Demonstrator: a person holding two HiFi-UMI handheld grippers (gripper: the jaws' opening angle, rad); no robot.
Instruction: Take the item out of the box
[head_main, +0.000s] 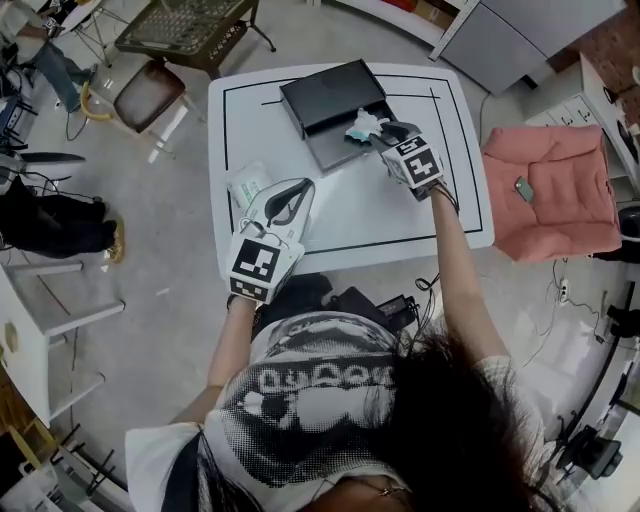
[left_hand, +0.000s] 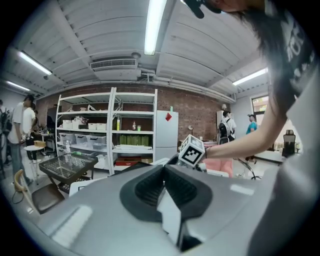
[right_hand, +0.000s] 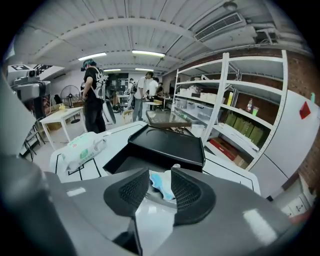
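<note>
First, the head view: a white table (head_main: 400, 225) with a black outline stands on a grey floor, and a pink cushion (head_main: 555, 190) lies right of it. The black box (head_main: 330, 95) sits open at the table's far end. The item (head_main: 362, 127), a crumpled blue-white wad, lies at the box's near right edge, its long axis roughly along that edge; no clear front end shows. The right gripper (head_main: 390, 130) reaches to it. The left gripper (head_main: 298, 190) rests on the table nearer than the box, beside a wipes pack (head_main: 247, 183).

Next, the left gripper view: the pads meet with nothing between, aimed over the table at white shelves (left_hand: 107, 130) and a brick wall.

Last, the right gripper view: the jaws stand apart, with the item loose in the gap, just before the box.
</note>
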